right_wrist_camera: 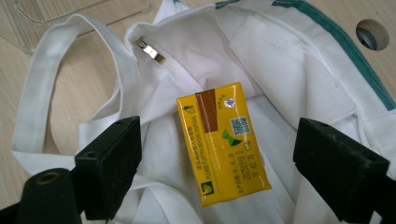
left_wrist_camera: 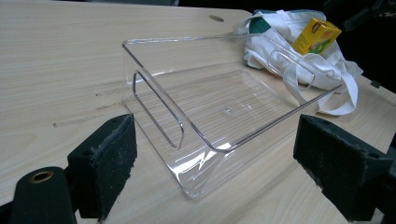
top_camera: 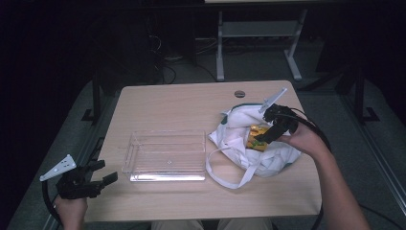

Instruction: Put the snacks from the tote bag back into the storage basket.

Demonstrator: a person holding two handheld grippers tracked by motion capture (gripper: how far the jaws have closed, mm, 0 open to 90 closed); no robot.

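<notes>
A yellow drink carton [right_wrist_camera: 223,143] lies on a white cloth bag [right_wrist_camera: 289,70] with green trim at the table's right [top_camera: 239,129]. My right gripper [right_wrist_camera: 217,163] hovers open just above it, one jaw on each side of the carton [top_camera: 259,135]. A clear plastic tray [top_camera: 165,155] stands empty at the table's middle. My left gripper [top_camera: 98,173] is open at the table's front left corner, pointing at the tray [left_wrist_camera: 219,116] with nothing between its jaws. From there the carton [left_wrist_camera: 316,36] and bag [left_wrist_camera: 285,42] lie beyond the tray.
The bag's long white strap [top_camera: 230,179] loops out over the wooden table [top_camera: 163,103] toward the front. A round cable hole [top_camera: 240,94] sits near the far edge. Beyond the table stand a white desk frame [top_camera: 258,43] and cables on the floor.
</notes>
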